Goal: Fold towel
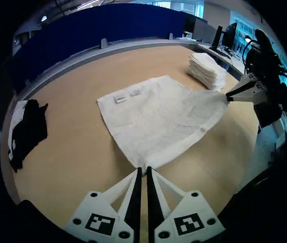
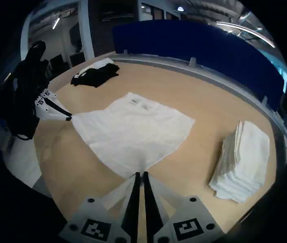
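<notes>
Both fingers of the left claw (image 1: 143, 169) are pressed together on one near corner of the white towel (image 1: 159, 117), which is gathered to a point right at the fingertips. The black inner faces of the fingers are seen almost touching, with only the thin cloth between them. The right claw (image 2: 139, 174) is likewise closed on the other near corner, and the cloth is drawn into a narrow tip between its fingers.

In the left gripper view the right claw is seen farther off at the right. The corner it grips is raised off the surface and the towel's near edge is pulled taut between the two claws. In the right gripper view the left claw is seen at the left, with its corner lifted in the same way.

From the two raised corners the towel is spread away over the light wooden table (image 1: 78, 162), and its far part is laid flat. Two small labels (image 1: 127, 95) are seen near its far edge. A stack of folded towels (image 1: 206, 71) is set on the table to the right of the spread towel, apart from it. A black cloth (image 1: 30, 129) is laid well apart at the left. The table's far edge is lined by a blue partition (image 1: 103, 28).
</notes>
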`<state>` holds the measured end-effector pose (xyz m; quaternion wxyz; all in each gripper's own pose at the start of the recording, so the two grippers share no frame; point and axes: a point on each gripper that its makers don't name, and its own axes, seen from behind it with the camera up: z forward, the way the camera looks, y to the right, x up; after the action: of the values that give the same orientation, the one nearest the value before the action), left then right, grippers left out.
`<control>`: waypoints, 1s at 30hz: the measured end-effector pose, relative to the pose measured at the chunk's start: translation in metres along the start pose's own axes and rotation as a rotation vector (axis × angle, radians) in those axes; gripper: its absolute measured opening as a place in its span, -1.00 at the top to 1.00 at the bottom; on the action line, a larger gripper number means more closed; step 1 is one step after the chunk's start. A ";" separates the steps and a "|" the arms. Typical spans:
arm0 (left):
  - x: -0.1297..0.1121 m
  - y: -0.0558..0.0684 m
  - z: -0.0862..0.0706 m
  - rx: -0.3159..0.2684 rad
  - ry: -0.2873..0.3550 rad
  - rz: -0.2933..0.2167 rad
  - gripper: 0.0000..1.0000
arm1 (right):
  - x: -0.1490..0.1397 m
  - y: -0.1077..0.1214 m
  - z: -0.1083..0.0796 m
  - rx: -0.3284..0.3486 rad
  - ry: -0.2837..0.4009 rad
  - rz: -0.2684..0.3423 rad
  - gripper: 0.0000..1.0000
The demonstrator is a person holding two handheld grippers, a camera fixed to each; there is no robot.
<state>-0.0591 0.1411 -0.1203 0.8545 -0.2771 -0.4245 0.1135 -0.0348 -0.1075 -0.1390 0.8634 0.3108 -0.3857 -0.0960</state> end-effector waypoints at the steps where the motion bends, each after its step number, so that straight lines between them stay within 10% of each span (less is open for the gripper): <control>1: 0.000 0.002 -0.004 -0.001 -0.001 -0.003 0.83 | 0.001 -0.001 -0.003 0.001 0.001 -0.001 0.87; 14: 0.009 0.018 -0.036 -0.014 0.013 -0.037 0.83 | 0.017 -0.011 -0.036 0.008 0.022 0.009 0.87; 30: 0.035 -0.002 -0.028 0.001 0.033 -0.083 0.83 | 0.036 0.008 -0.024 -0.001 0.032 0.006 0.87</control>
<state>-0.0153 0.1442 -0.1096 0.8656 -0.2605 -0.4213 0.0737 0.0064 -0.1046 -0.1245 0.8699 0.3106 -0.3727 -0.0884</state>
